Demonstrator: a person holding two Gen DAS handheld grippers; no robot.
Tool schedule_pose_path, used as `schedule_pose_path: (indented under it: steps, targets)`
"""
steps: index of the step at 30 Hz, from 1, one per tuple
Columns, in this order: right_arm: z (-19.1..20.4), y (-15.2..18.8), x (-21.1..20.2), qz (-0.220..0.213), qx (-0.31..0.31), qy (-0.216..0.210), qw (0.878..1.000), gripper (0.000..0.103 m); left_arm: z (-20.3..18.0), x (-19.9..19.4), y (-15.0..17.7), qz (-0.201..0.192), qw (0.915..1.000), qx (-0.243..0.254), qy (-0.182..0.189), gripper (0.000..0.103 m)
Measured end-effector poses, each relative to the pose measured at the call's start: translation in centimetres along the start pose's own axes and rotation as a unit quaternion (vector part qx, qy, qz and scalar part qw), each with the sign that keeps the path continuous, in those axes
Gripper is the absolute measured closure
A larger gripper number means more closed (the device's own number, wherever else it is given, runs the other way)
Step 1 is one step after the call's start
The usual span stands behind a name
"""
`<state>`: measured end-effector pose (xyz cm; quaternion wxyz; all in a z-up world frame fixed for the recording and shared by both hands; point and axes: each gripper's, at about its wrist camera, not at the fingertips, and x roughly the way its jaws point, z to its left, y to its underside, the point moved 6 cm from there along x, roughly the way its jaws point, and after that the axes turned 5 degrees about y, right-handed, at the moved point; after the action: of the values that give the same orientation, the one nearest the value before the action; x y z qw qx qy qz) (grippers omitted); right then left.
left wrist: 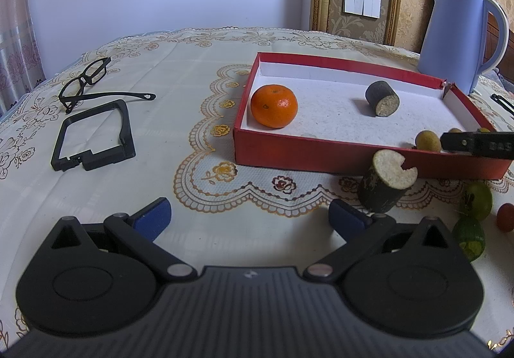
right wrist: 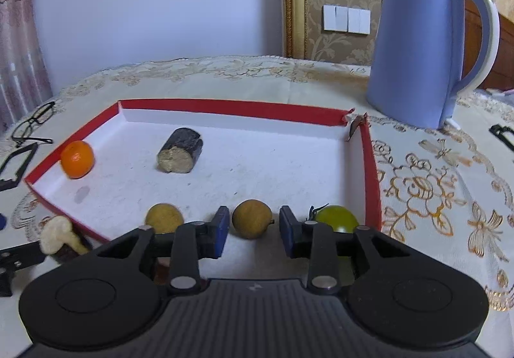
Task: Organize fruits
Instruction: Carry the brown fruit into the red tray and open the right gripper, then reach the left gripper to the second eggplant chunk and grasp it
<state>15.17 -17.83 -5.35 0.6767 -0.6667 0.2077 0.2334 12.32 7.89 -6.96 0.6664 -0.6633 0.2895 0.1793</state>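
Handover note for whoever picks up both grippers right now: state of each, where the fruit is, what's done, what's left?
Left gripper: open, empty, over the tablecloth.
Right gripper: open, a brown fruit between its fingers, pads not touching it.
Red box: holds an orange, a cut dark piece, another brown fruit, a green fruit.
Left to do: the bitten dark piece and green fruits outside the box.
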Motion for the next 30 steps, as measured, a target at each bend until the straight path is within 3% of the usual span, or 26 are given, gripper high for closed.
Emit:
schedule_pose_path:
  steps: [2,5,10,14,16,21,26,30]
  targets:
    - [0.0,0.2,-0.9,-0.007,0.006,-0.006,1.0,0.052,0.0,0.0,0.0,0.0,1.0,0.0,0.0,0.0]
    - [-0.1,0.6,-2.6,-0.028,0.005,-0.008,1.0,0.042,0.0,0.0,0.0,0.0,1.0,0.0,0.0,0.0]
    - [-0.5,1.3,-5.3,-0.053,0.009,-0.006,0.999,0.04,0.0,0.0,0.0,0.0,1.0,0.0,0.0,0.0]
    - [-2.8,2.2,-8.4,-0.103,0.017,0.057,0.993,0.016,0.0,0.0,0.0,0.0,1.0,0.0,0.0,0.0]
    - [-4.8,2.9,-9.5,-0.12,0.03,0.094,0.988,0.016,0.0,0.0,0.0,0.0,1.0,0.0,0.0,0.0]
    - [-9.4,4.3,-8.6,-0.08,0.06,0.172,0.98,0.016,0.0,0.0,0.0,0.0,1.0,0.0,0.0,0.0]
    - [-11.8,5.4,-7.2,-0.03,0.115,0.16,0.98,0.016,0.0,0.0,0.0,0.0,1.0,0.0,0.0,0.0]
    - [-11.7,5.6,-6.3,-0.001,0.111,0.16,0.981,0.013,-0.1,0.0,0.0,0.0,1.0,0.0,0.0,0.0]
